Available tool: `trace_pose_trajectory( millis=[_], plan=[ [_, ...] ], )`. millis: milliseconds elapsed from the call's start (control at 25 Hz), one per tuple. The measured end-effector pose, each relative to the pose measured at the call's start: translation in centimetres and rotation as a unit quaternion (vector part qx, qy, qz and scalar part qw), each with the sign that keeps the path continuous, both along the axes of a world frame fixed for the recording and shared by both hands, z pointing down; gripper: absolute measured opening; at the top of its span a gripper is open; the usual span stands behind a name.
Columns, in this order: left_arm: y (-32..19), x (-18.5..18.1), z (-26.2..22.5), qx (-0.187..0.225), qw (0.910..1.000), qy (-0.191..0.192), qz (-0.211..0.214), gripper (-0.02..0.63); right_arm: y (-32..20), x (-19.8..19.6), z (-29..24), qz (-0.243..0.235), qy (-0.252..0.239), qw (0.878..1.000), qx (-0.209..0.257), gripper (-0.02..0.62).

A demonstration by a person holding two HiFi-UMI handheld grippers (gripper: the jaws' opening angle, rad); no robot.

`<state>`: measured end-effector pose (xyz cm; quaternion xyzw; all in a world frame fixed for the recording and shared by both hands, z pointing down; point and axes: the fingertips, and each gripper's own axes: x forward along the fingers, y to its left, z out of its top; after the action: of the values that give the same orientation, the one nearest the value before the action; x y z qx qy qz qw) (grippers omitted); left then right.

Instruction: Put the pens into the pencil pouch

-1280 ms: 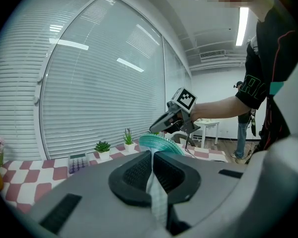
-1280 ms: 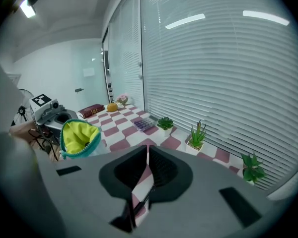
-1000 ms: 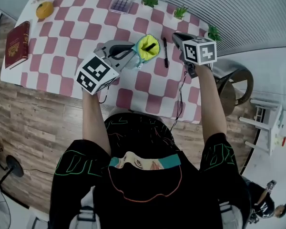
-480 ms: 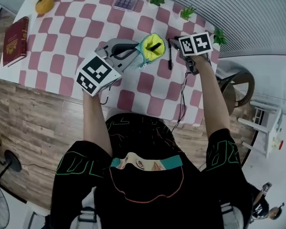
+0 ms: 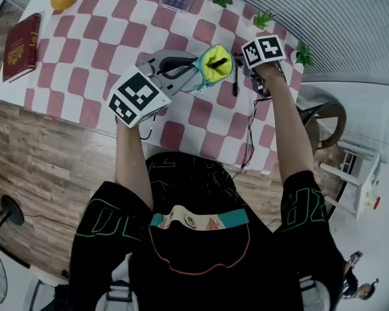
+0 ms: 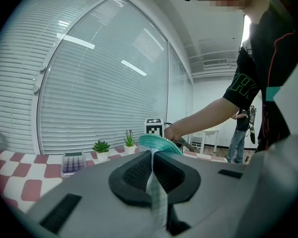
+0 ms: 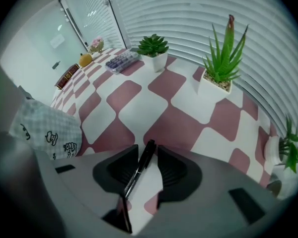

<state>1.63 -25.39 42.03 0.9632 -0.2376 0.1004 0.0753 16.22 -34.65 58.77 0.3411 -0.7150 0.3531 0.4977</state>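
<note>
Two jaws, two jobs. My left gripper (image 6: pixel 151 165) is pinched tight on the thin rim of the pencil pouch (image 5: pixel 215 64), holding its yellow-lined mouth up and open above the checked table (image 5: pixel 84 50). My right gripper (image 7: pixel 148 157) has dropped steeply over the one black pen (image 7: pixel 139 170) I can see loose on the cloth. Its jaws have just been swinging apart and now stand wide.

That drop, compared with a second ago, sets up the pick, but the pick is not yet made. The pen lies flat on the table in the gap between the right pads, slanted across it, with its far end poking past the tips. Neither pad appears to press on it.

From the head view, the pen sits just beside the pouch on its right, so the carry should be brief once the jaws close. A dark, pen-like shape already shows inside the pouch mouth. I judge this to be the last pen left to load.
</note>
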Motion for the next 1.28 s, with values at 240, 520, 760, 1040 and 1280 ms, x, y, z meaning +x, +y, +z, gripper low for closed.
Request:
trace_pose_trajectory(
  millis=[240,520,760,1040,1280],
  plan=[
    [0.0,-0.1,0.1,-0.002,1.0,0.004,-0.005,0.008,-0.4,0.5,0.3,0.021,0.036,0.999,-0.005,0.081],
    [0.3,0.1,0.0,-0.001,1.0,0.004,-0.004,0.008,-0.4,0.9,-0.4,0.061,-0.005,0.998,0.021,0.064],
    [0.7,0.6,0.0,0.002,1.0,-0.006,-0.001,0.008,-0.1,0.9,-3.8,0.088,-0.074,0.991,0.074,0.064],
    [1.2,1.3,-0.6,0.014,0.9998,-0.007,0.009,0.008,0.6,1.7,-8.7,0.113,-0.144,0.971,0.151,0.064],
    [1.4,1.8,-1.4,0.023,0.9995,-0.01,0.019,0.008,1.4,2.5,-13.1,0.132,-0.193,0.948,0.216,0.064]
  ],
)
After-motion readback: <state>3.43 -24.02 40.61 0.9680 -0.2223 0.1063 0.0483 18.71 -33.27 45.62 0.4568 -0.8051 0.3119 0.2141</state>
